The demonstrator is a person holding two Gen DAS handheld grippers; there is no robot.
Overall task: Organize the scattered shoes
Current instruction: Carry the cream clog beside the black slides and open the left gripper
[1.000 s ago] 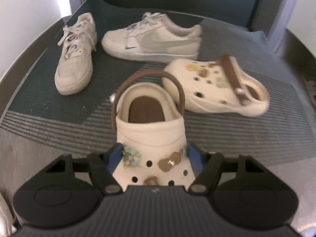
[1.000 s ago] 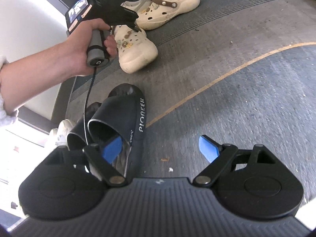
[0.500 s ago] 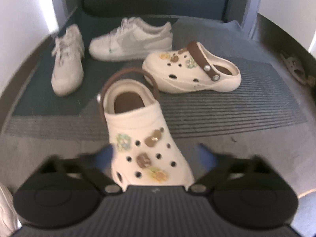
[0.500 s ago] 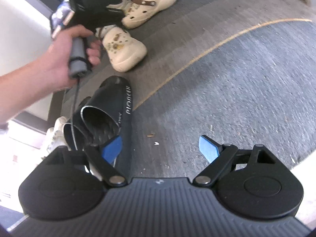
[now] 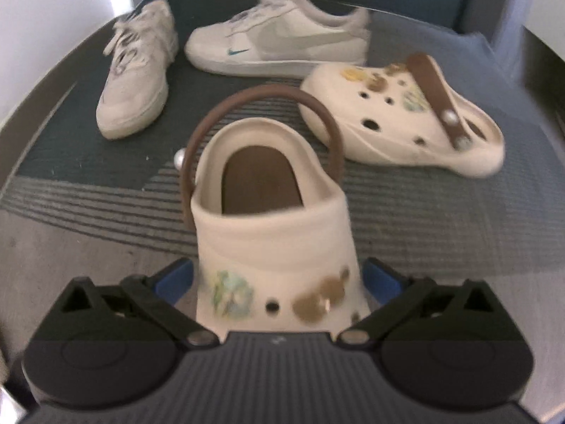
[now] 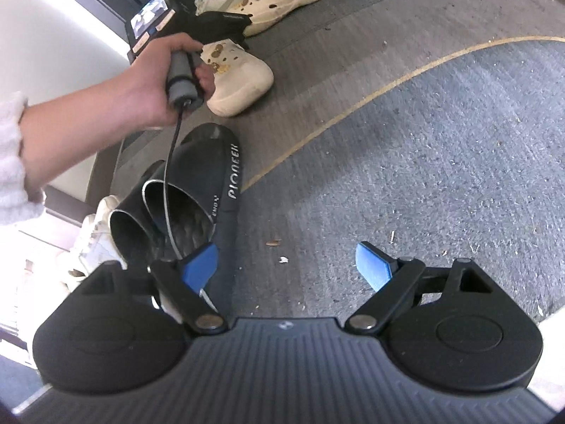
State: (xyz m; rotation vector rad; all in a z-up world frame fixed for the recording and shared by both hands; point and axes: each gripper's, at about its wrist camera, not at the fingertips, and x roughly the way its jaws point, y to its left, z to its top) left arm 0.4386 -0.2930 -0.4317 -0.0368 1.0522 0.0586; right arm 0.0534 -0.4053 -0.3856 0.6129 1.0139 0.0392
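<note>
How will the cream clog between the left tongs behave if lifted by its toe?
The cream clog looks like thick moulded foam, so probably light and fairly stiff, squashing slightly. Its brown strap stands up loose on a rivet and may flop. The left tongs are closing around the toe, not yet touching; the rounded sides there could slip.

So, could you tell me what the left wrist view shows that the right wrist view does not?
Only the left wrist view: the laced sneaker at far left, and the left gripper with its jaws closing, the near clog between them. Only the right wrist view: the black slides, the yellow floor line, the hand holding that gripper, and the open right gripper. Both: the near clog and the far clog.
</note>
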